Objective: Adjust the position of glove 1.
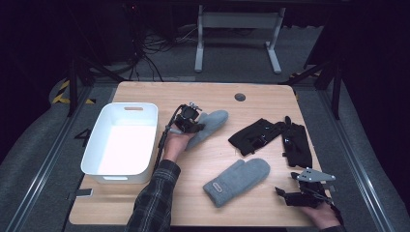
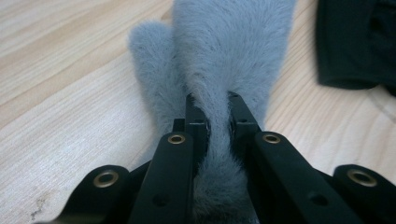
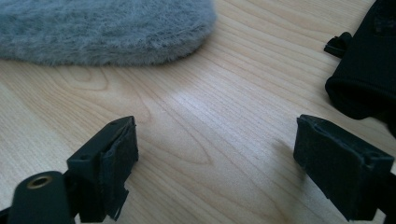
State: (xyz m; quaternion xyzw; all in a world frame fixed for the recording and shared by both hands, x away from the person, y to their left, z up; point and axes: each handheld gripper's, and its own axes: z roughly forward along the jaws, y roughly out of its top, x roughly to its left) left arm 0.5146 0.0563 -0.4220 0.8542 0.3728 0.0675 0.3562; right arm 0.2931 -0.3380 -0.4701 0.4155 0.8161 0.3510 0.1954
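Note:
A grey fuzzy mitten [image 1: 212,122] lies on the wooden table [image 1: 145,92], right of a white bin [image 1: 92,153]. My left gripper [image 1: 197,124] is shut on it; in the left gripper view the jaws [image 2: 215,106] pinch a fold of the mitten [image 2: 224,51] between them. A second grey mitten [image 1: 238,181] lies near the front middle. My right gripper [image 1: 289,187] stands open low over the front right corner. In the right gripper view its pads [image 3: 114,156] have bare wood between them, with the second mitten [image 3: 102,28] ahead to the left.
Two black gloves [image 1: 255,136] [image 1: 296,144] lie at the right of the table, one showing in the left gripper view [image 2: 355,42] and one in the right gripper view [image 3: 369,70]. The white bin holds nothing. A cable hole [image 1: 240,97] sits near the far edge.

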